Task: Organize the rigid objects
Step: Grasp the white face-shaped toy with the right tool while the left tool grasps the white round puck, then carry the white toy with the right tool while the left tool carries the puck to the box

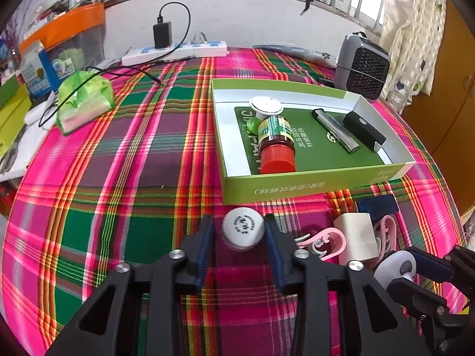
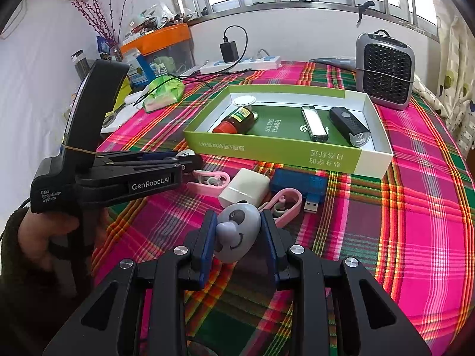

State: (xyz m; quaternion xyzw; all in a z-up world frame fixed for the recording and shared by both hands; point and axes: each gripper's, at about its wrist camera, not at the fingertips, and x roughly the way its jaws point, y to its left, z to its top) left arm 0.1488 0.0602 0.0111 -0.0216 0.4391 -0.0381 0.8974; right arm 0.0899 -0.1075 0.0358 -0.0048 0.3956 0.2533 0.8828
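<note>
Both hands are loading loose items into the green box (image 1: 314, 185) on the plaid-covered desk (image 1: 118, 178). The left tongs (image 1: 240, 231) are pinching a small white round-capped bottle (image 1: 243, 227), just in front of the box's near wall. The right tongs (image 2: 237, 231) are pinching a grey toy with a smiling face (image 2: 237, 228), near the box's front. Next, I judge, each needs lifting over that wall and setting down beside the red-capped bottle (image 1: 274, 141) already lying inside.
</note>
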